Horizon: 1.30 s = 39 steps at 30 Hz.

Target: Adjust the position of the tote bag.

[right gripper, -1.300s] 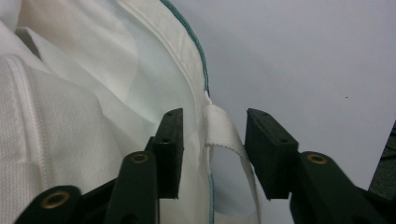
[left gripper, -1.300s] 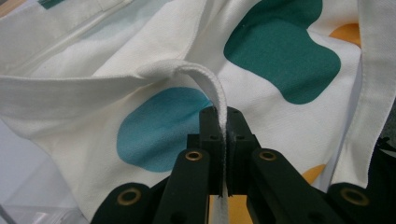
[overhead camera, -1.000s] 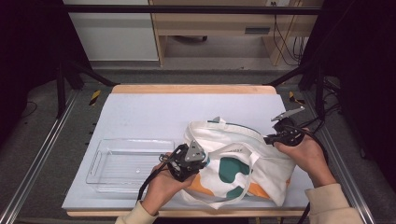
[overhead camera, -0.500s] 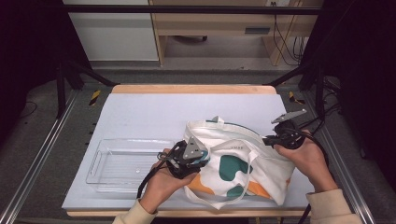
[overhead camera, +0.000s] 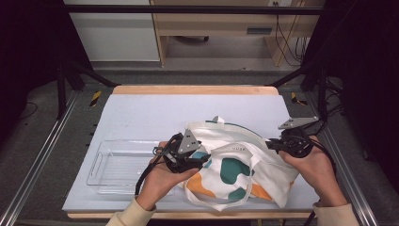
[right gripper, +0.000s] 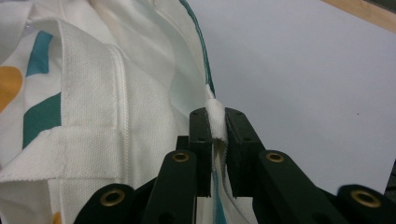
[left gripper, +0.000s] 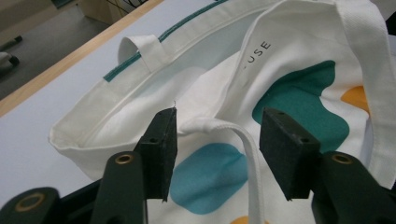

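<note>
Right gripper is pinching the rim of the white canvas tote bag with teal and orange blobs — clamped tight. Left gripper has just been opening — jaws apart, the bag's strap loose between them.

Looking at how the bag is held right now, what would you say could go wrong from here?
1. The right tool pinches just a thin fold of the tote bag rim; a pull might slip it free.
2. The left tool has just been opening, and the strap lies loose between its jaws, so that side may sag or snag.
3. The clear tray sits close beside the left hand; it could get nudged.
</note>
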Motion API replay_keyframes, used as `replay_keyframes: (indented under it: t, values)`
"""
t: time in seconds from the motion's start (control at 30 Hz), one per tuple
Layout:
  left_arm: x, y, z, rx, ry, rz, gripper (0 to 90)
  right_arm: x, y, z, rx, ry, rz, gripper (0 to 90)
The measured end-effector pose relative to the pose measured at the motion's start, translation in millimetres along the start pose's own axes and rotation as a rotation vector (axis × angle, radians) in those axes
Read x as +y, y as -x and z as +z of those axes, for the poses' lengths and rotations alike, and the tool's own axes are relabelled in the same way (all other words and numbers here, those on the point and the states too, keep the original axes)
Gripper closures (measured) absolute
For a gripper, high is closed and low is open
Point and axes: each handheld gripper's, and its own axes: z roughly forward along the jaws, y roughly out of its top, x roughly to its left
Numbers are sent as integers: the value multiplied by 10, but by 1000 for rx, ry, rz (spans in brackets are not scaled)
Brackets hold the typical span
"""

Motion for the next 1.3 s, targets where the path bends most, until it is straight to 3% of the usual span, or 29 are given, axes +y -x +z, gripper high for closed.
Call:
replay_keyframes:
  t: [0.17,0.33,0.47,0.77,0.97,1.3]
  values:
    - [58,-23,41,-21,20,4,418,-32,-60,-65,7,27,-9,821]
    - [145,7,168,-67,-6,34,399,-45,-83,-130,8,48,-16,822]
    - [212,50,302,-74,-32,70,419,-59,-114,-179,12,71,-10,822]
    - [255,117,467,-108,-85,98,643,-76,-192,-263,12,91,-29,823]
    - [211,142,472,-109,-94,65,826,-111,-202,-289,14,102,-34,823]
    - [85,338,245,-114,-74,76,881,-221,-230,-344,22,129,-35,823]
